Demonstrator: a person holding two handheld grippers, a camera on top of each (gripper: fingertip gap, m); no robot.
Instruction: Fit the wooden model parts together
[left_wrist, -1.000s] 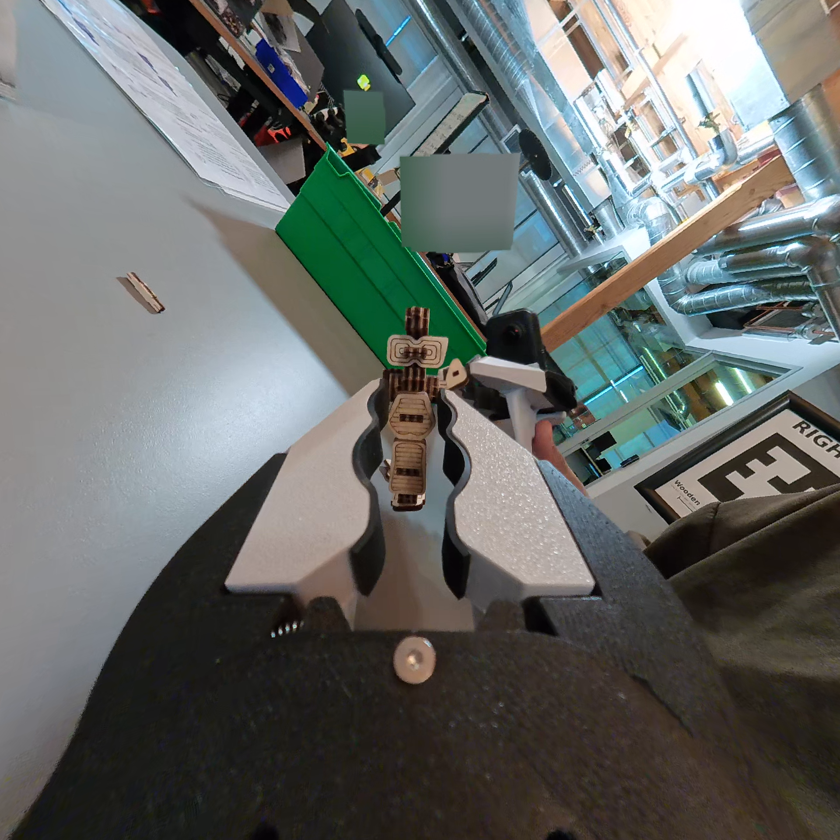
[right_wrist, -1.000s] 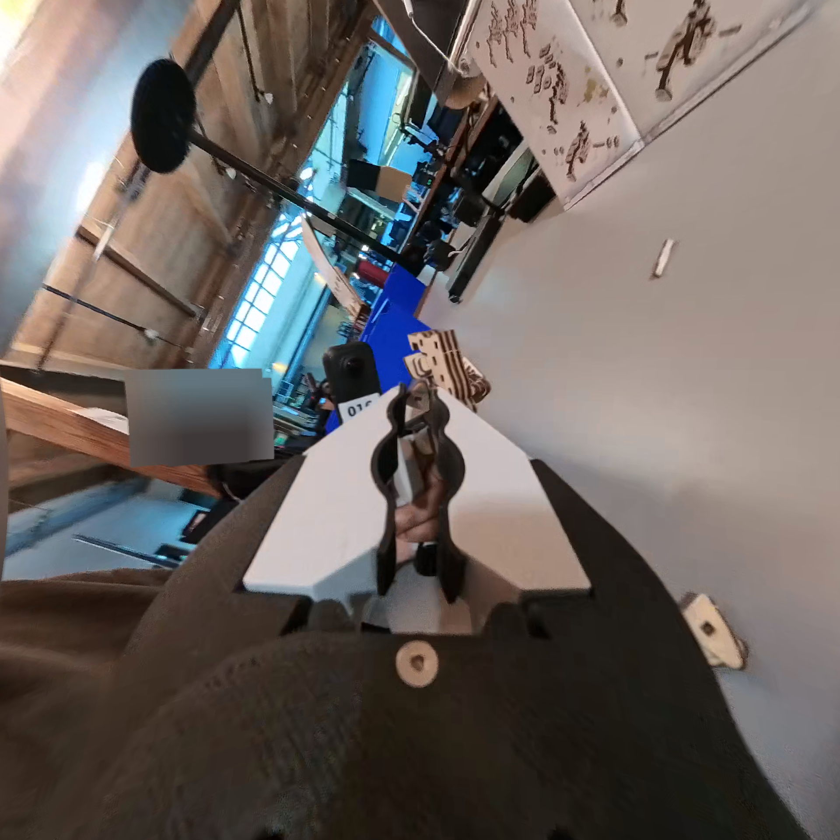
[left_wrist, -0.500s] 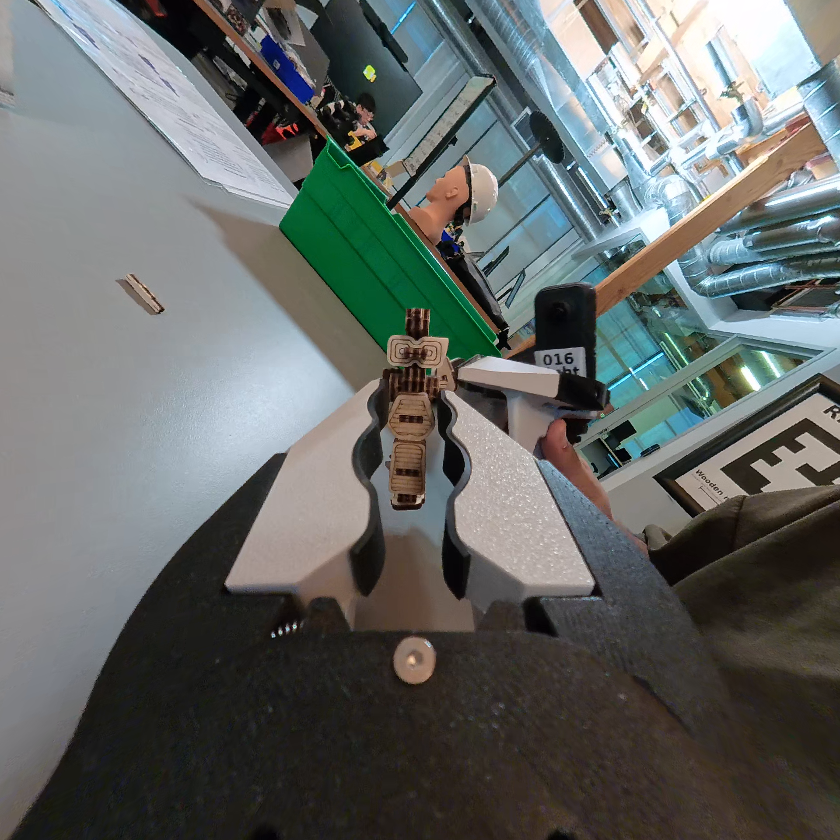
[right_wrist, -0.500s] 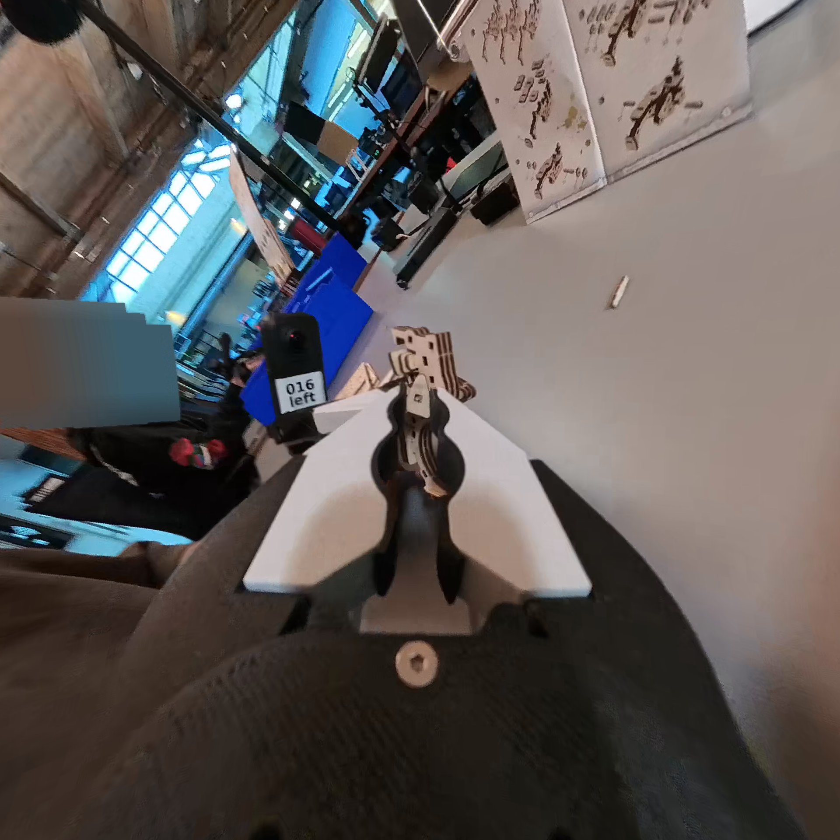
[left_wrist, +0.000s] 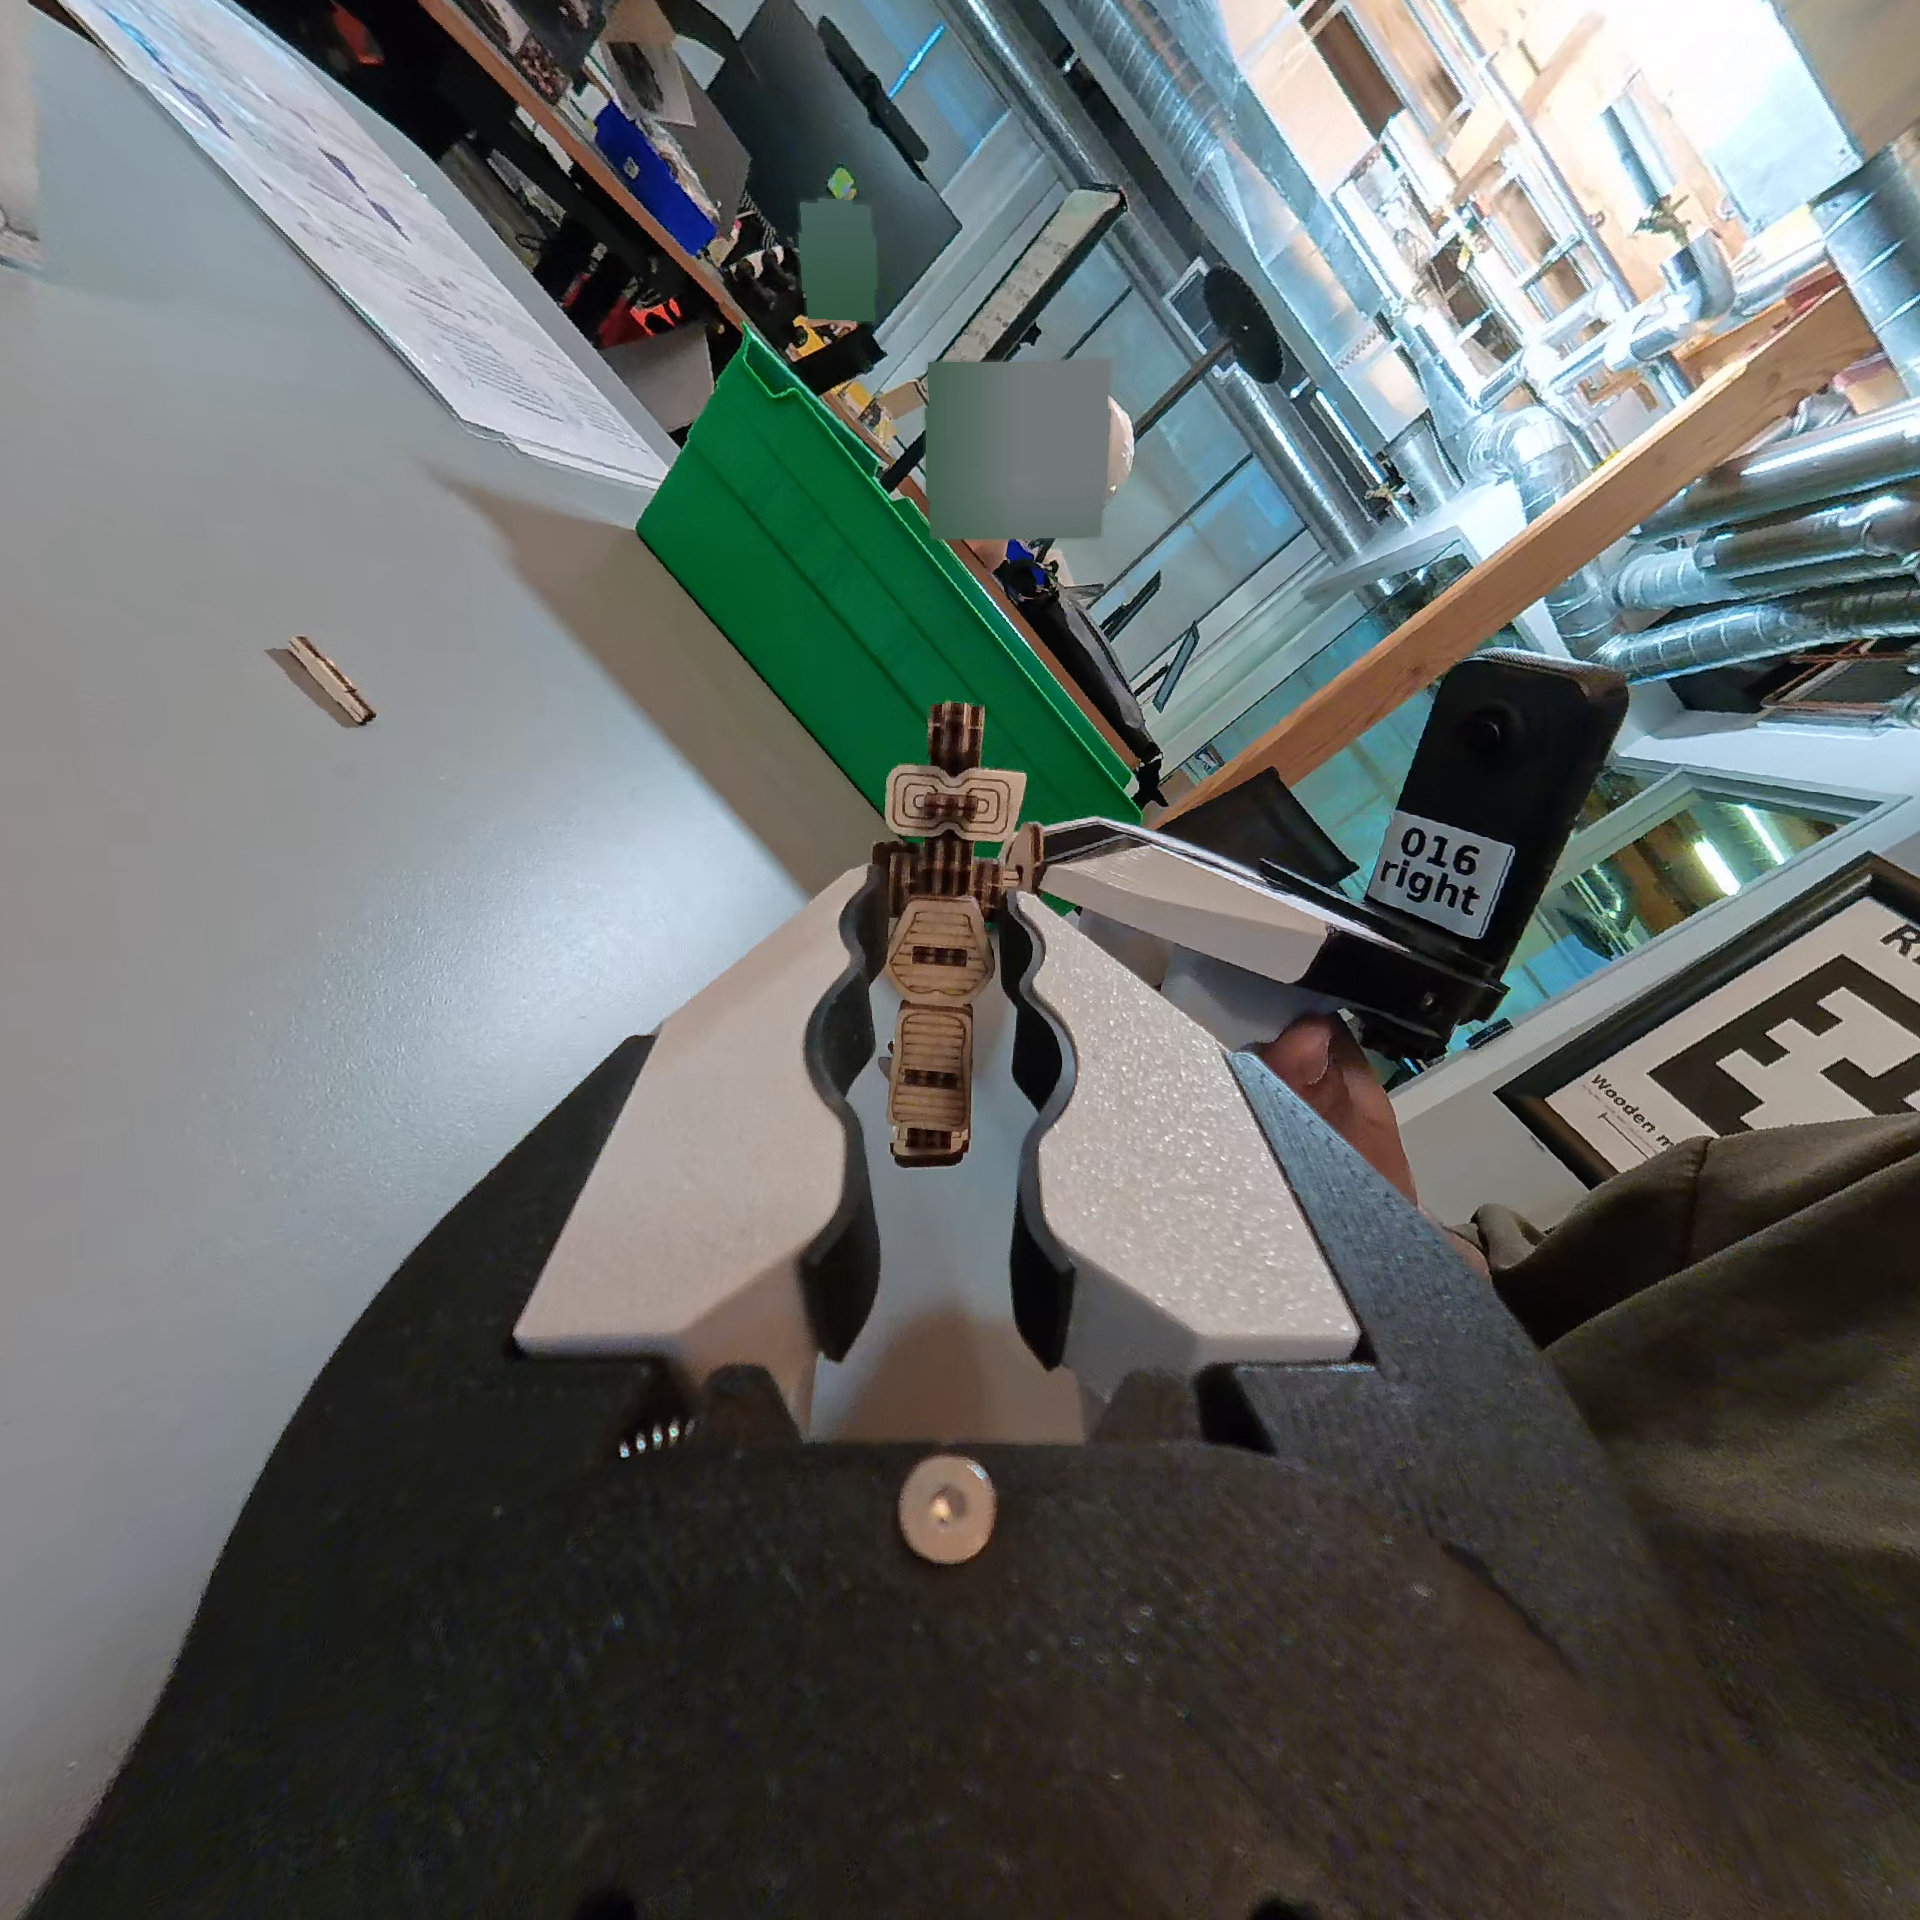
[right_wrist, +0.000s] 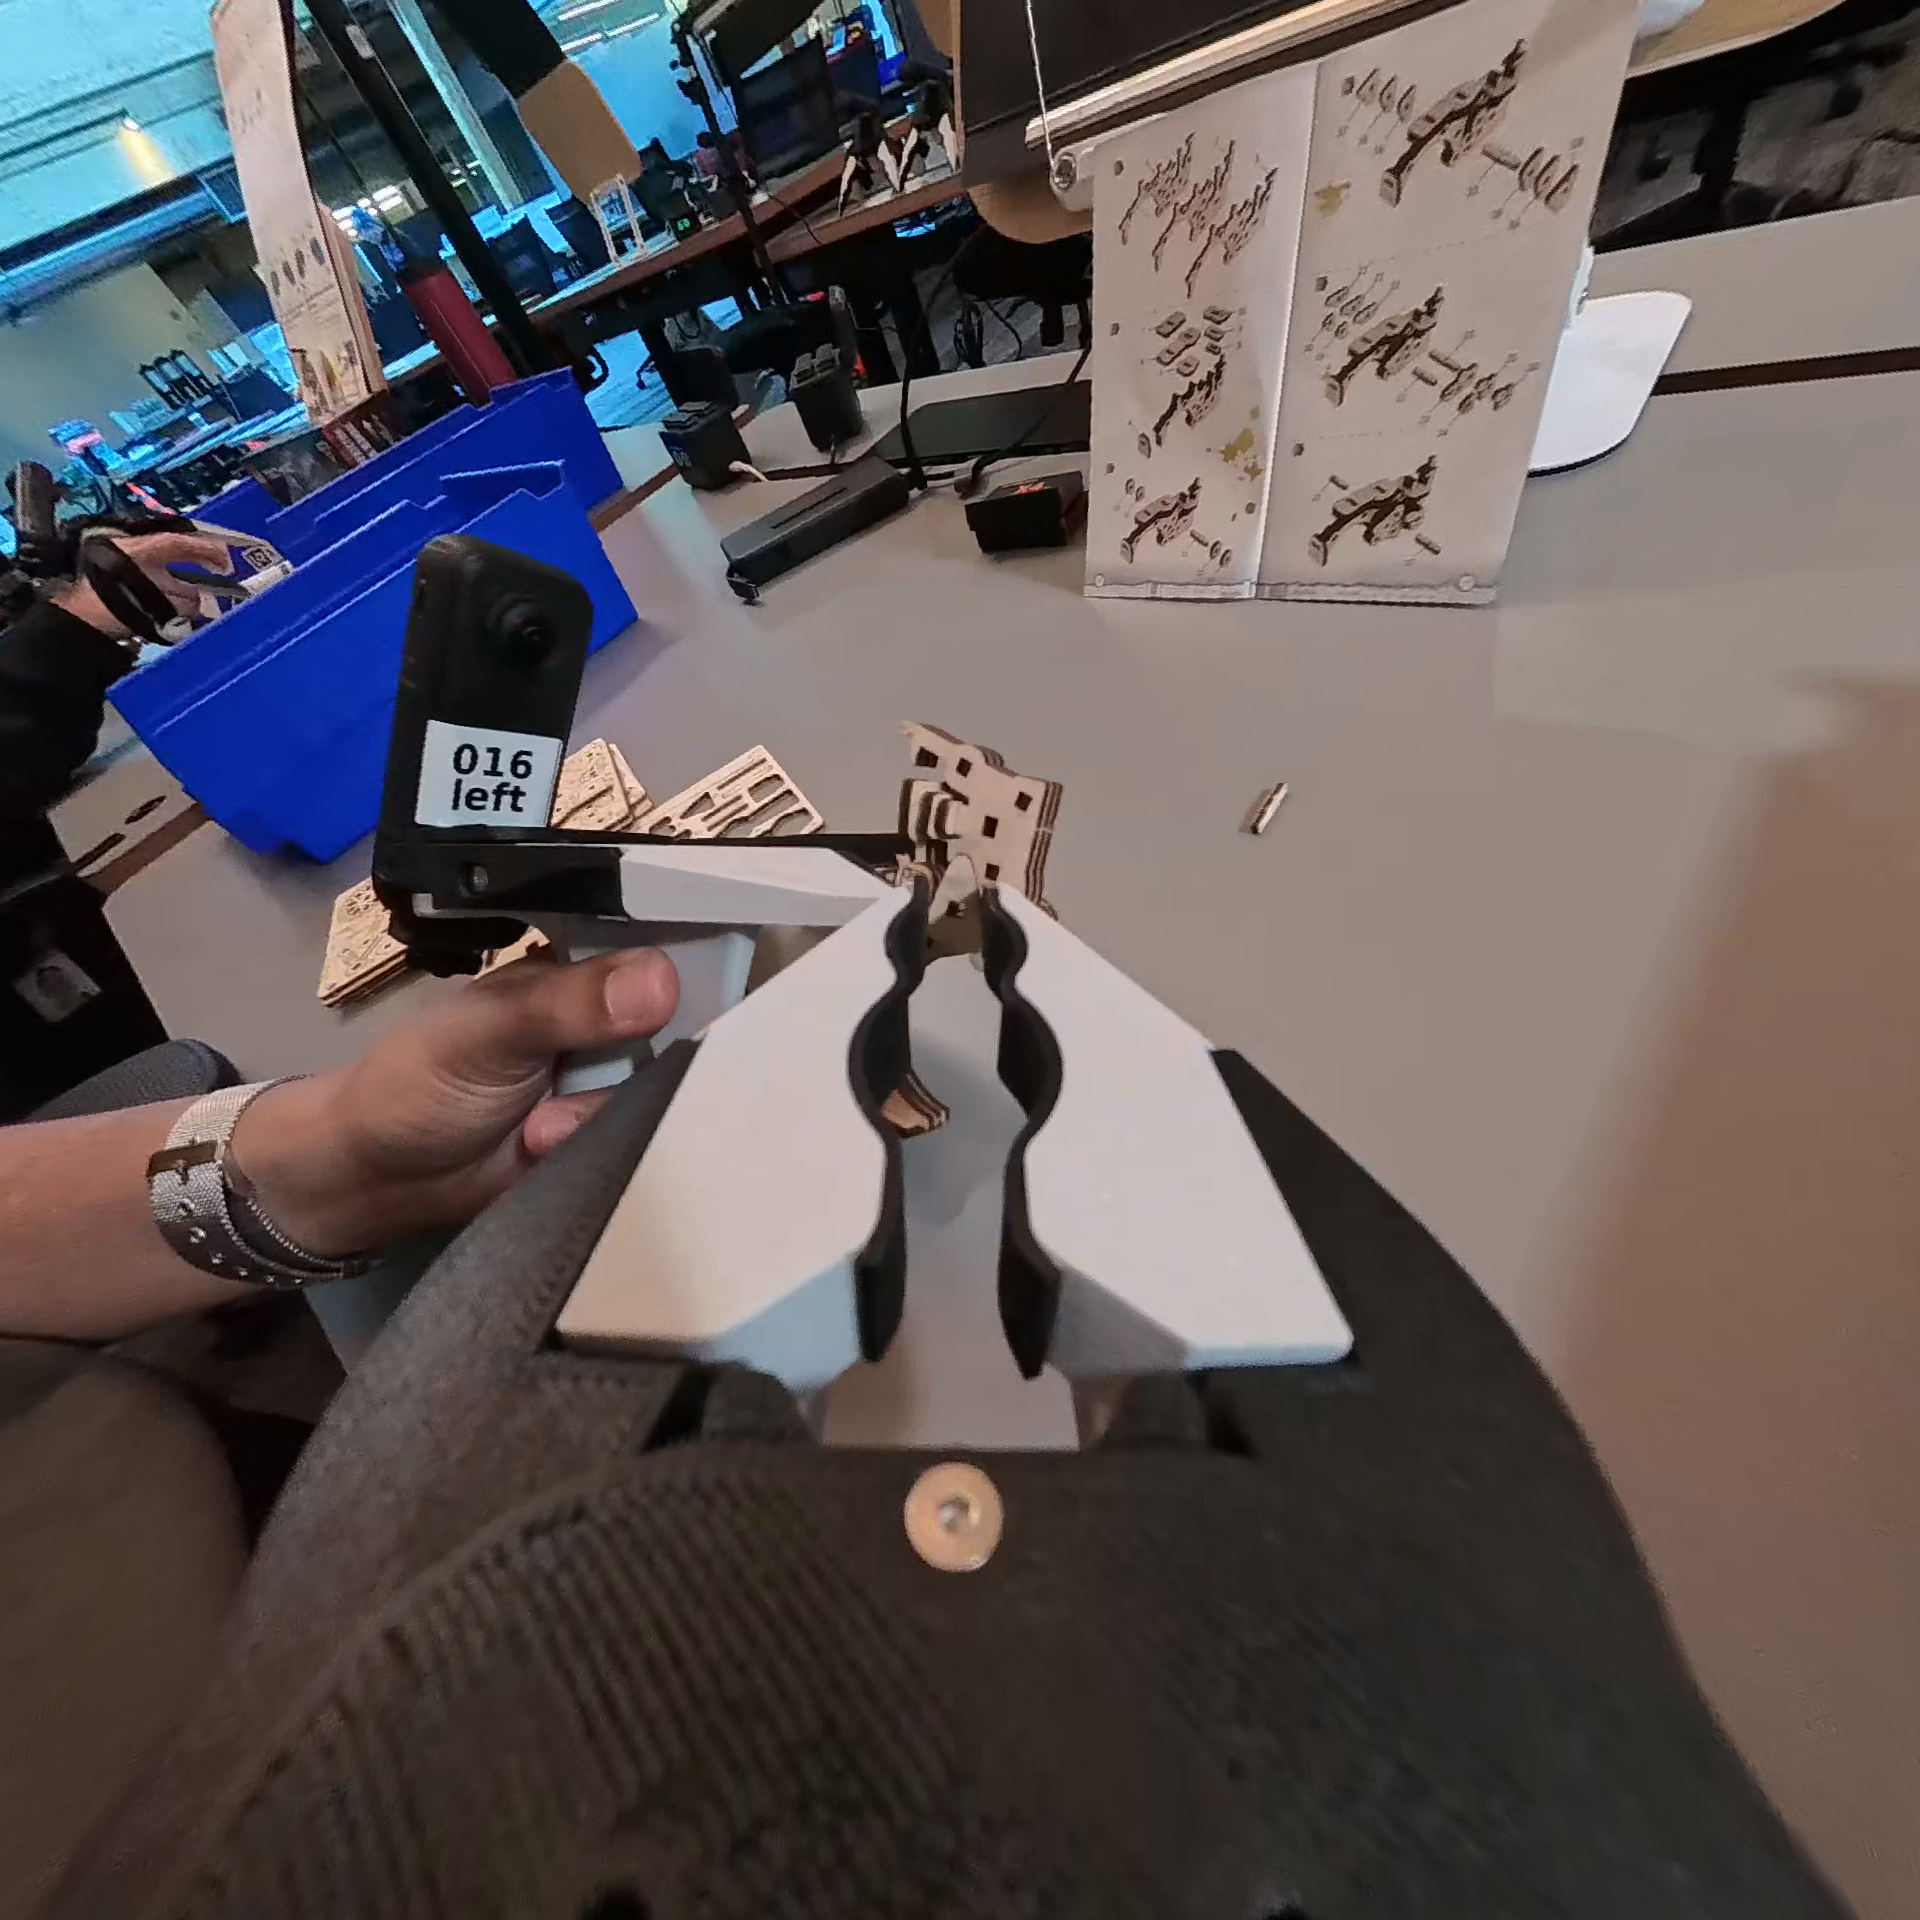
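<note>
A: Nearest in the left wrist view, the left gripper (left_wrist: 940, 914) is clamped on the wooden model (left_wrist: 932, 997), held above the worktop (left_wrist: 260, 935); presumably to steady it for joining.

B: The right gripper (right_wrist: 951, 914) pinches a small wooden part (right_wrist: 951, 902) at its tips, touching the model's side; probably seating a tab.

A: Only the right wrist view shows the person's hand (right_wrist: 457, 1091) and, farther off, the cut-out sheets (right_wrist: 665, 810) near the blue bin (right_wrist: 343, 707) and the instruction sheet (right_wrist: 1340, 312) at the far edge.

B: The left wrist view alone shows the green bin (left_wrist: 831, 582).
</note>
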